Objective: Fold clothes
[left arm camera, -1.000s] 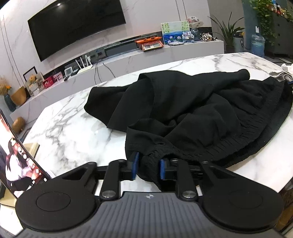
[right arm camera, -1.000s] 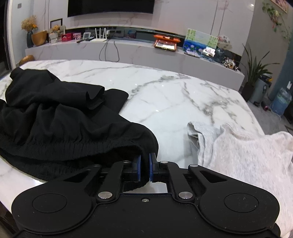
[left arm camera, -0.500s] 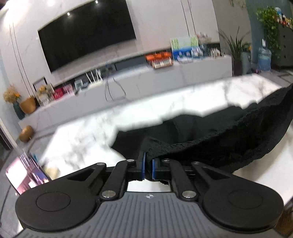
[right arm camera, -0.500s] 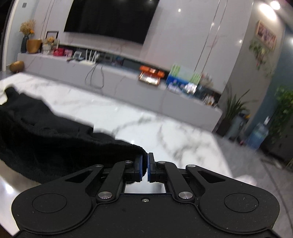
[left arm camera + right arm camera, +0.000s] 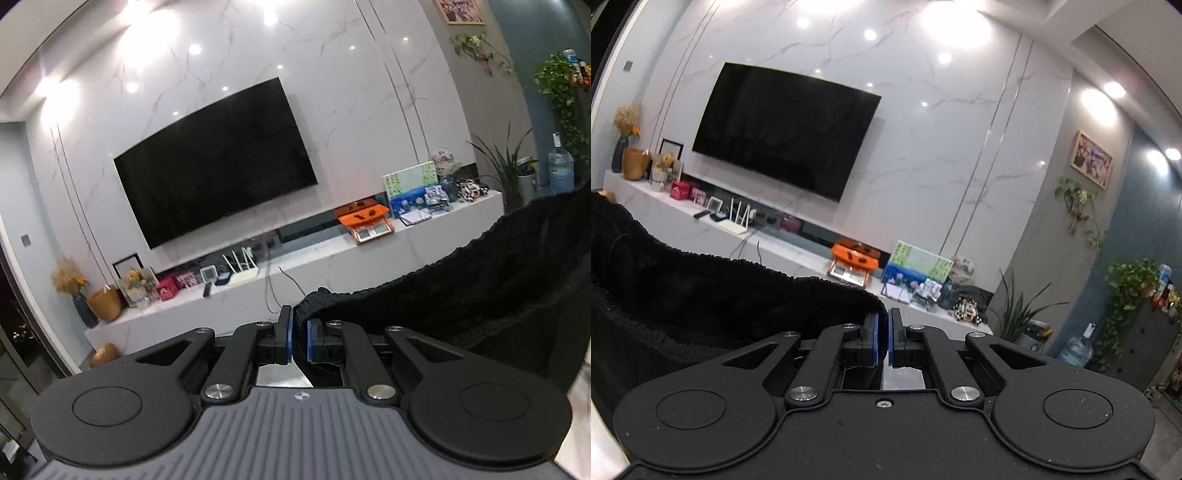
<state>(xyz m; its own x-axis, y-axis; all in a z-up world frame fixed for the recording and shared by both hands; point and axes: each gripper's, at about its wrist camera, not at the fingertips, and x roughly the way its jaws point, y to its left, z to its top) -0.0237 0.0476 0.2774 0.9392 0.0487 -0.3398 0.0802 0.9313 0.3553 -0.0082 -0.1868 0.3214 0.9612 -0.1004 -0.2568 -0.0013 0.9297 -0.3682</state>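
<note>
Left wrist view: the left tongs [image 5: 299, 338] are nearly closed, their blue pads pinching a bunched end of the black garment [image 5: 498, 291]. From that pinch the ribbed, gathered hem runs up and away to the right of the tongs, rising toward the frame edge, with the cloth hanging dark and slack beneath it. A matte knit texture shows along the edge; below, folds are lost in shadow. Right wrist view: the right tongs [image 5: 882, 339] are likewise nearly closed on the garment's [image 5: 701, 291] other end, which curls over the left pad. Its ribbed edge stretches away to the left of these tongs, sagging a little, fabric draping below. Beyond both tongs hangs a TV [image 5: 218, 162].
</note>
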